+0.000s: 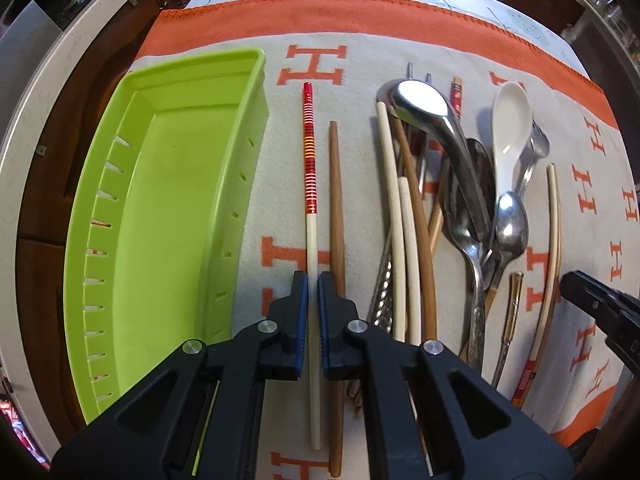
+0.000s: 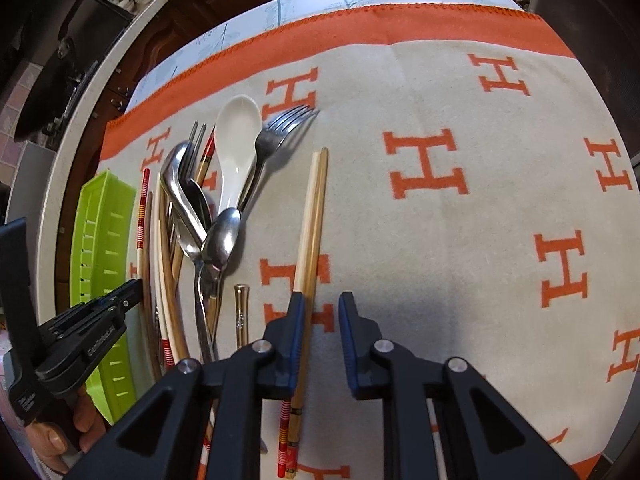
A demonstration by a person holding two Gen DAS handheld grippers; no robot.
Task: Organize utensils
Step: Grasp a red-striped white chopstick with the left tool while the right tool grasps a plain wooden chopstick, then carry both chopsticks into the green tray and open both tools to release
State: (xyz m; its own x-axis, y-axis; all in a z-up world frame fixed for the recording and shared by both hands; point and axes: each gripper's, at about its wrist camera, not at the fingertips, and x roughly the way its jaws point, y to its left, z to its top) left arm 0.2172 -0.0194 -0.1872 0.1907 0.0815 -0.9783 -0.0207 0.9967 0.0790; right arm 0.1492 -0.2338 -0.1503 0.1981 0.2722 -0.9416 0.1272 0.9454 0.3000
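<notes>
the long lime-green plastic tray with slotted walls (image 1: 120,216) lies bare at the left of the surface, so by my reading the sorting has hardly begun: nothing is in it yet. the left gripper (image 1: 313,280) has its fingers nearly closed around the pale end of the red-banded white chopstick (image 1: 309,152), which lies just beside the tray with a plain brown wooden chopstick (image 1: 336,208) next to it; whether the pads truly pinch it i cannot tell. the right gripper (image 2: 322,300) stands released, fingers apart, over a pair of light bamboo chopsticks (image 2: 314,216). the heap of metal spoons, white ceramic spoon (image 1: 510,128), fork (image 2: 276,136) and more chopsticks is left to sort. lower items in that heap overlap and are hard to separate, and the grippers hide the near ends.
</notes>
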